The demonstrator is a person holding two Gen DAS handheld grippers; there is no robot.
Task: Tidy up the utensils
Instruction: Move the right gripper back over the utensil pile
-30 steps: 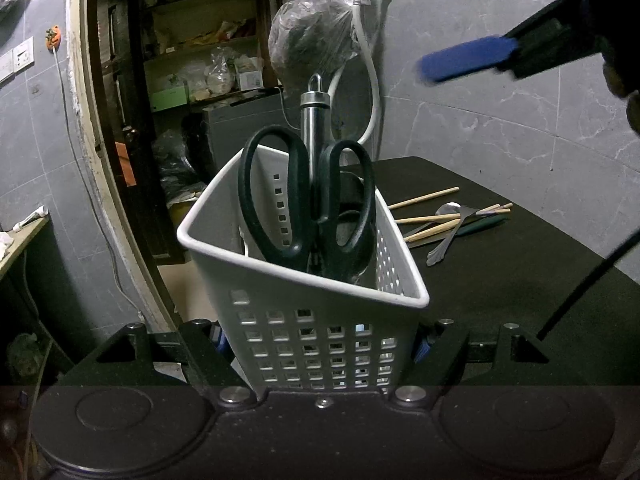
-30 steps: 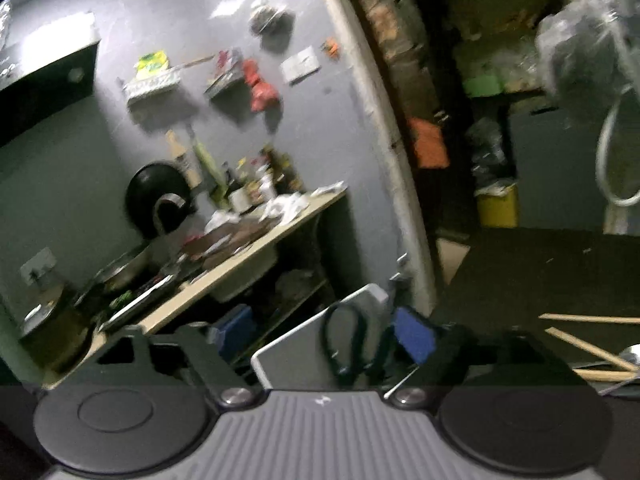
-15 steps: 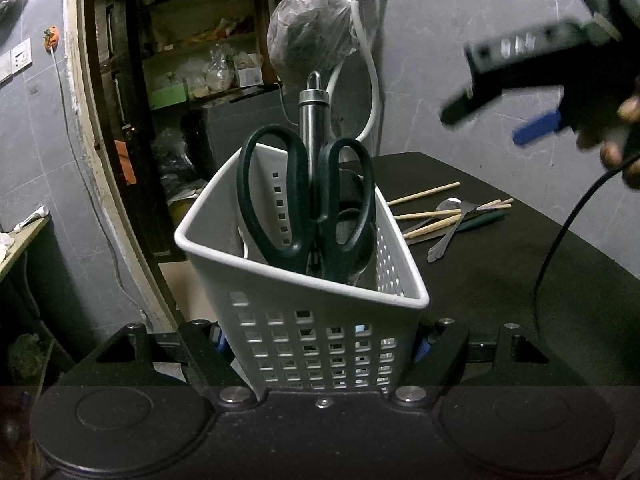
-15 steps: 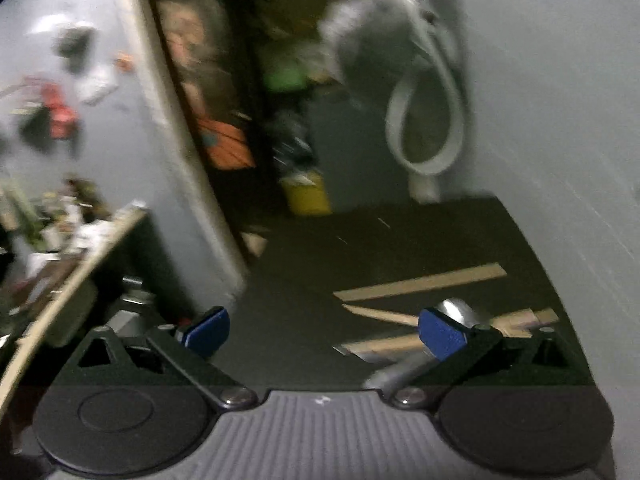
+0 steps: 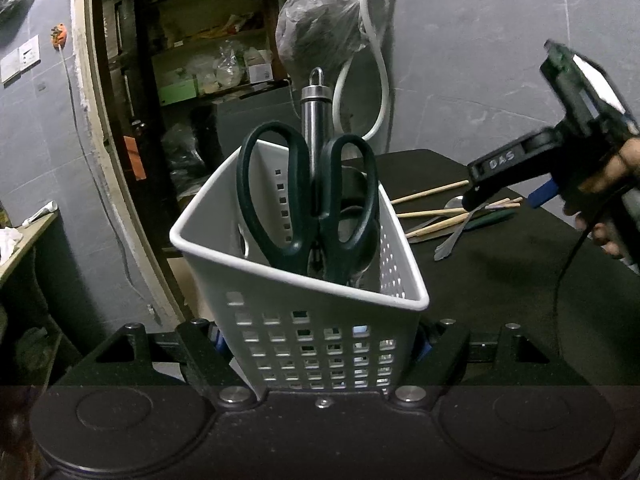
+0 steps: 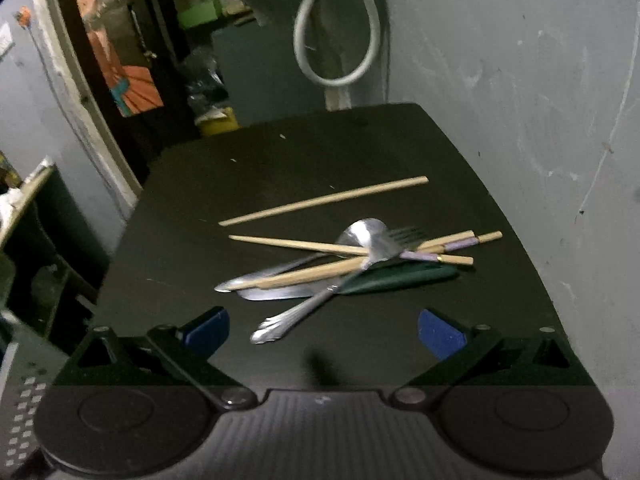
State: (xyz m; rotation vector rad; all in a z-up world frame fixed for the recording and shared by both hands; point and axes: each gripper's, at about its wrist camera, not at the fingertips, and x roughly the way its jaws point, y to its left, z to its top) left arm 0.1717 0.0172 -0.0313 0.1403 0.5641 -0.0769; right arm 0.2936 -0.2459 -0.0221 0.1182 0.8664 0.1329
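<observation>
My left gripper (image 5: 320, 344) is shut on a white perforated caddy (image 5: 304, 336), held upright. In it stand dark-handled scissors (image 5: 306, 196) and a steel-handled tool (image 5: 315, 108). My right gripper (image 6: 322, 334) is open and empty, just above the black table, facing a pile of loose utensils: a fork (image 6: 320, 300), a spoon (image 6: 356, 236), several wooden chopsticks (image 6: 324, 200) and a green-handled knife (image 6: 392, 280). The fork's handle end lies between its blue pads. The right gripper also shows in the left wrist view (image 5: 508, 196) over the pile (image 5: 452, 216).
The black table (image 6: 320, 152) ends at a grey wall on the right. A doorway with shelves (image 5: 192, 60) lies behind. A white hose (image 6: 336, 40) and a bagged object (image 5: 316, 36) hang at the back. A wooden counter (image 5: 28, 236) stands at left.
My right gripper swung from facing the caddy to the right and down toward the utensil pile, and opened. The left gripper and caddy stayed still.
</observation>
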